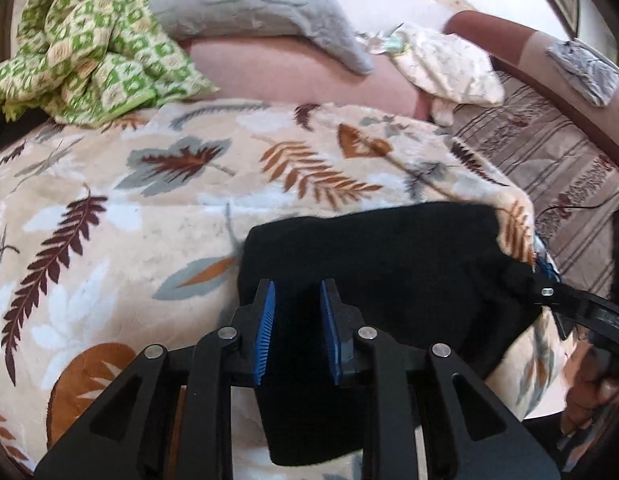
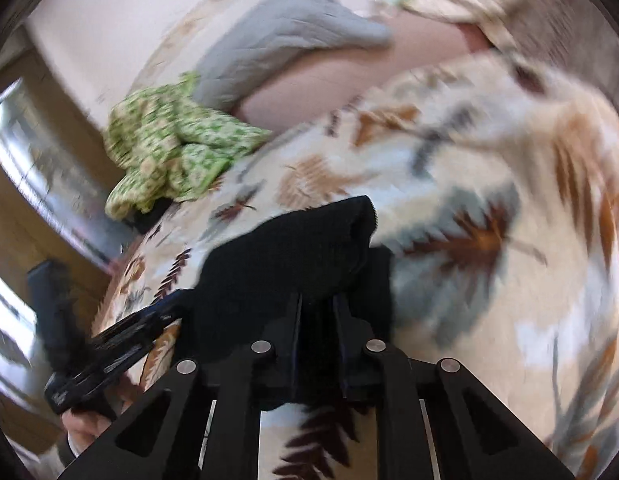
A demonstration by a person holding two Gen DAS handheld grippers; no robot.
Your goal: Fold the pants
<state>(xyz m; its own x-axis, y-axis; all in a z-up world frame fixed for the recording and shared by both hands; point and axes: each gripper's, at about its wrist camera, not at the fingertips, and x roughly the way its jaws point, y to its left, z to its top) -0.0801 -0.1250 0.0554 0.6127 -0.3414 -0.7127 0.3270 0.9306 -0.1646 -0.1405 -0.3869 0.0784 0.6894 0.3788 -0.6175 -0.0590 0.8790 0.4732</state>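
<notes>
Left wrist view: left gripper (image 1: 297,312) pinches a fold of the black pants (image 1: 369,256), which lie on the leaf-print blanket (image 1: 149,200) | Right wrist view (blurred): right gripper (image 2: 317,316) clamps the pants' bunched edge above the blanket.

Black pants (image 1: 373,256) on a leaf-patterned blanket (image 1: 149,208).
Dark, soft fabric, bunched into a compact folded mass near the blanket's edge, one end raised off the surface.
</notes>
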